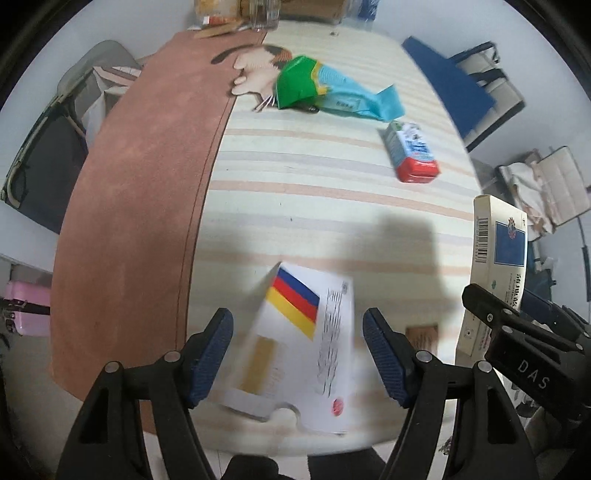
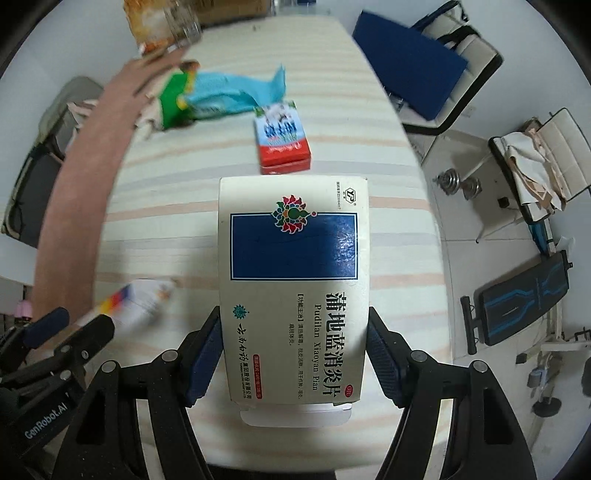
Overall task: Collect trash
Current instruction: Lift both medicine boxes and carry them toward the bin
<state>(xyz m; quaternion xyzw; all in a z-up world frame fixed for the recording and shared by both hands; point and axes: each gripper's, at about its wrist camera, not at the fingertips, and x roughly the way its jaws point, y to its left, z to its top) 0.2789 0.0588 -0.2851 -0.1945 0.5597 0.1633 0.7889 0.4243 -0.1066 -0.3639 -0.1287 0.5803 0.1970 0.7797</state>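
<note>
My right gripper (image 2: 295, 354) is shut on a cream medicine box with a blue panel (image 2: 293, 280) and holds it above the striped table; the box also shows in the left wrist view (image 1: 496, 266). My left gripper (image 1: 297, 354) is open, its fingers either side of a white box with blue, red and yellow stripes (image 1: 301, 343), blurred; whether it lies on the table I cannot tell. It shows blurred in the right wrist view (image 2: 136, 299). A red and white carton (image 1: 412, 151) (image 2: 282, 138) and a green and blue wrapper (image 1: 332, 90) (image 2: 218, 96) lie farther back.
A brown mat (image 1: 136, 177) covers the table's left side. Jars and packets (image 1: 236, 13) stand at the far end. Chairs (image 1: 476, 85) stand to the right, a bag (image 1: 40, 155) to the left. Dumbbells (image 2: 458, 182) and a bench (image 2: 524, 299) are on the floor.
</note>
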